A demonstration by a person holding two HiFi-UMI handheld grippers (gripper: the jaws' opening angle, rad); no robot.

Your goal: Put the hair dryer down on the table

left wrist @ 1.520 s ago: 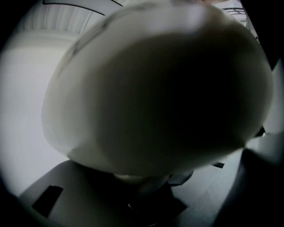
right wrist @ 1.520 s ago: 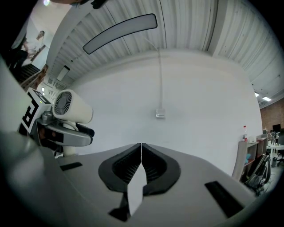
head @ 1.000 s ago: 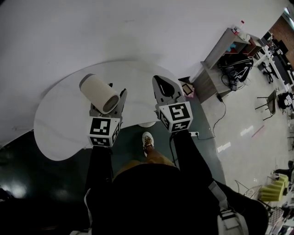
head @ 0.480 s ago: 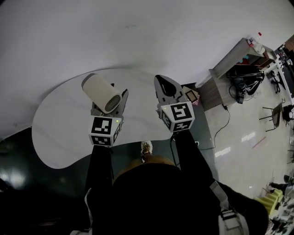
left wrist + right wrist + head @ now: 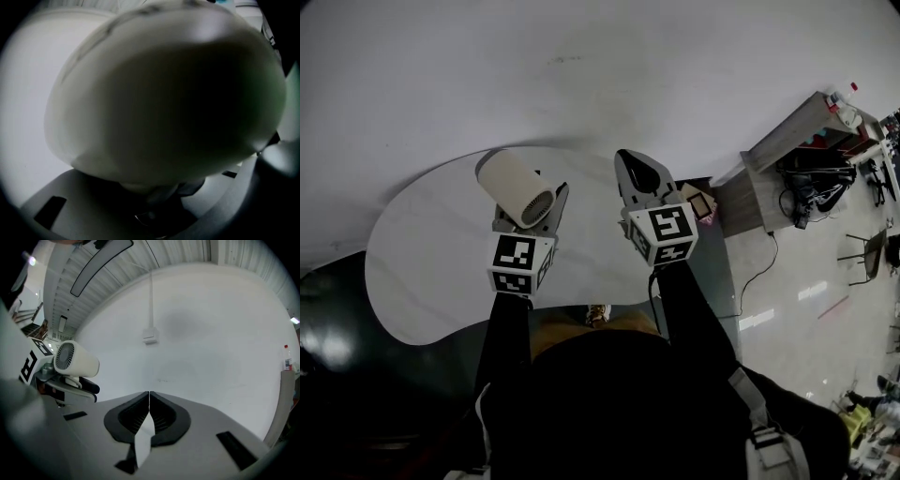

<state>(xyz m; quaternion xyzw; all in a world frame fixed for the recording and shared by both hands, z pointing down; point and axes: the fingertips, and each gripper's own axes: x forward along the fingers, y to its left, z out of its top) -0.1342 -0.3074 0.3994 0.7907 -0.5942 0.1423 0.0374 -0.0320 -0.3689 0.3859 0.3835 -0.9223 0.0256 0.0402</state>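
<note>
While not yet set down, hair dryer point(image 5: 514, 187): handle clamped in left gripper point(image 5: 530, 216) fingers over the desk's point(image 5: 422, 253) far edge, barrel roughly level, apparently ready for lowering. Right gripper point(image 5: 149, 401): fingers together, empty, kept aside.

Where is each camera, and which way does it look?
Head view: on the person's head, looking down at the table; both arms show.
Left gripper view: on the left hand-held gripper, filled by the hair dryer it holds.
Right gripper view: on the right hand-held gripper, jaws together, facing the wall.
All share the hair dryer.
</note>
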